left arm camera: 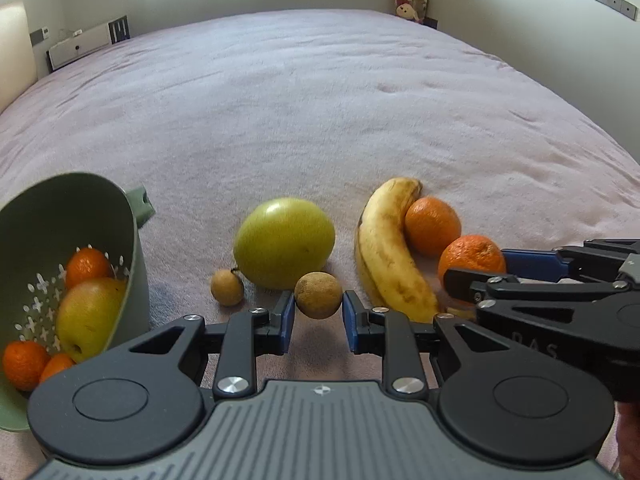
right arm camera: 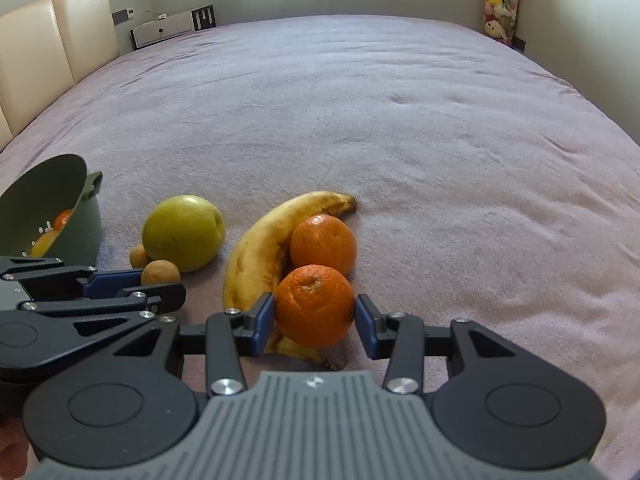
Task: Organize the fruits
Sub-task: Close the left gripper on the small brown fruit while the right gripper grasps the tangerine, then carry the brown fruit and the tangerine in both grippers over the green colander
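Note:
On the pink bedspread lie a green apple, two small brown longans, a banana and two oranges. My left gripper has its blue pads touching both sides of the nearer longan. My right gripper has its pads against both sides of the nearer orange, which rests against the banana. A tilted green colander at the left holds several oranges and a yellow-green fruit.
A cream headboard is at the far left, a white unit by the back wall, and plush toys in the far right corner. The bedspread stretches wide beyond the fruit.

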